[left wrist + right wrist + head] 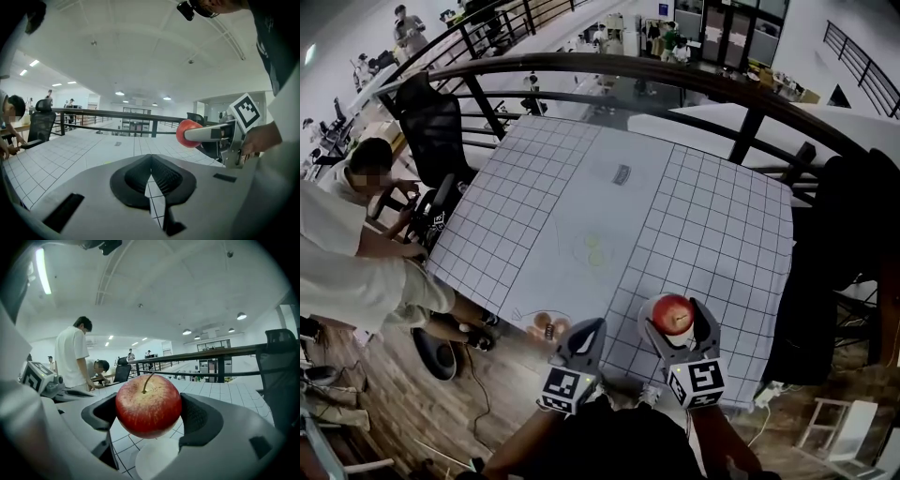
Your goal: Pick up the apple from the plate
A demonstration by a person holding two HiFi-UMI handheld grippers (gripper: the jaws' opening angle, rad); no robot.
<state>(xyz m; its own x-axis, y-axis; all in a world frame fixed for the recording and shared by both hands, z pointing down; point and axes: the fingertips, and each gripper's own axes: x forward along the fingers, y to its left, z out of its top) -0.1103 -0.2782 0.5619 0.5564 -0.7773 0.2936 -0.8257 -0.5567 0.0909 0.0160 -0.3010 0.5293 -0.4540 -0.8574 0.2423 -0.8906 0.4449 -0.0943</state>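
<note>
A red apple (148, 405) with a brown stem hangs above a small white plate (154, 458), and my right gripper (149, 414) is shut on it. In the head view the apple (672, 314) sits between the right gripper's (674, 322) jaws near the table's front edge, hiding most of the plate (647, 310). My left gripper (584, 336) is just left of it, shut with nothing between its jaws. The left gripper view shows that gripper (151, 178) with its jaws together, and the apple (186, 132) off to the right in the other gripper.
A white gridded table (581, 206) carries a small dark object (622, 173) in the far middle. A black railing (609, 70) curves behind it. A person (356, 272) bends at the left beside a black chair (431, 122). Orange items (548, 325) lie below the table's front edge.
</note>
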